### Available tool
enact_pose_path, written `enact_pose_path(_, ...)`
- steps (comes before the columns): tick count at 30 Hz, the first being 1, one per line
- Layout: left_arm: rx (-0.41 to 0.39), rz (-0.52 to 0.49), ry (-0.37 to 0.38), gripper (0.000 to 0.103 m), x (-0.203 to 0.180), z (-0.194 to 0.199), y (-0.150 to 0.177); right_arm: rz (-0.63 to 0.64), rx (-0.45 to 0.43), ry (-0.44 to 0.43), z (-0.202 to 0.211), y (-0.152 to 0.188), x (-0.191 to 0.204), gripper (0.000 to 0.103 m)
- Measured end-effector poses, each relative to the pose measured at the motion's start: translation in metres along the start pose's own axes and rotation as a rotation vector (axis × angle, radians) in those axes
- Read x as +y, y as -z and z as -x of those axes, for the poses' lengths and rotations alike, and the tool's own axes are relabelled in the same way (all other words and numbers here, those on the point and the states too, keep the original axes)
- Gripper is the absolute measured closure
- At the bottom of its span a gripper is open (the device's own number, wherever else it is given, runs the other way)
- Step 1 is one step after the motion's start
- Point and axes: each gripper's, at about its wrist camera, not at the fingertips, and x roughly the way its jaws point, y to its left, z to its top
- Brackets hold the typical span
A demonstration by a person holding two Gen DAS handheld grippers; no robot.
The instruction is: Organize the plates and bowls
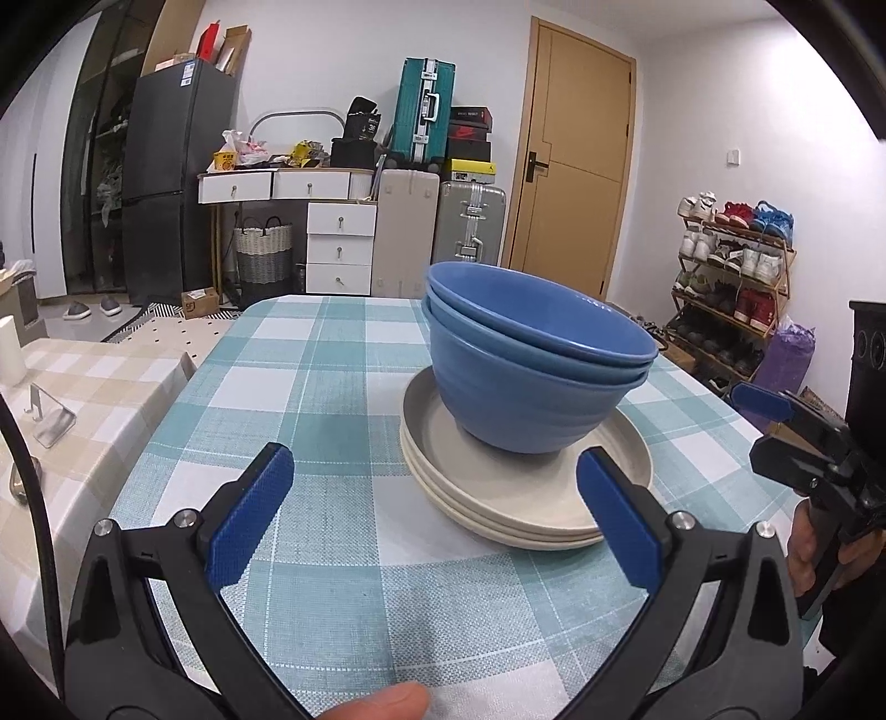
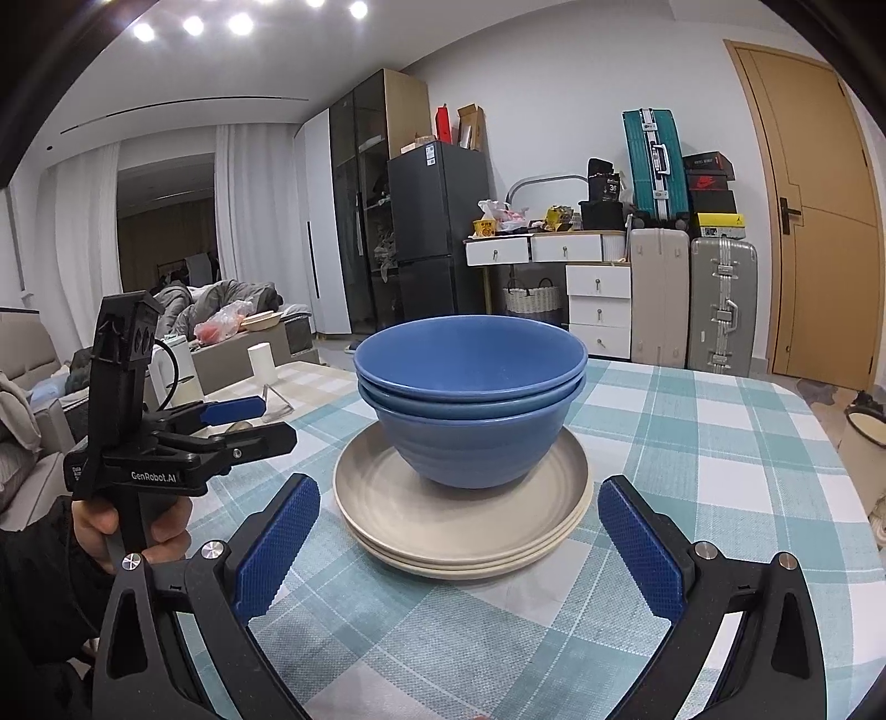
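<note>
Bowls, 3 nested on plates, sit between both wide-open, empty tongs.

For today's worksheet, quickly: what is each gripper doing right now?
Left gripper: open, holding nothing.
Right gripper: open, holding nothing, fingers apart in front of the plates.

We see a wooden door at two o'clock, a dark fridge at ten, suitcases between, ceiling lights overhead.

White lettering "GenRobot.AI" stands on the left tongs, and "36" on a black bag above the white drawers.
</note>
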Motion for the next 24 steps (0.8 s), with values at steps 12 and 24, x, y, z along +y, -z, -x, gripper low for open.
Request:
enact_pose_path(12, -0.009, -0.015, 0.004, 0.001, -0.002, 0.0, 0.001, -0.059, 0.0, 0.013, 0.0, 0.0, -0.013, 0.0)
enact_pose_path(24, -0.007, -0.028, 0.009, 0.001, -0.004, -0.001, 0.001, -0.034, 0.003, 0.02, -0.002, 0.001, -0.009, 0.0)
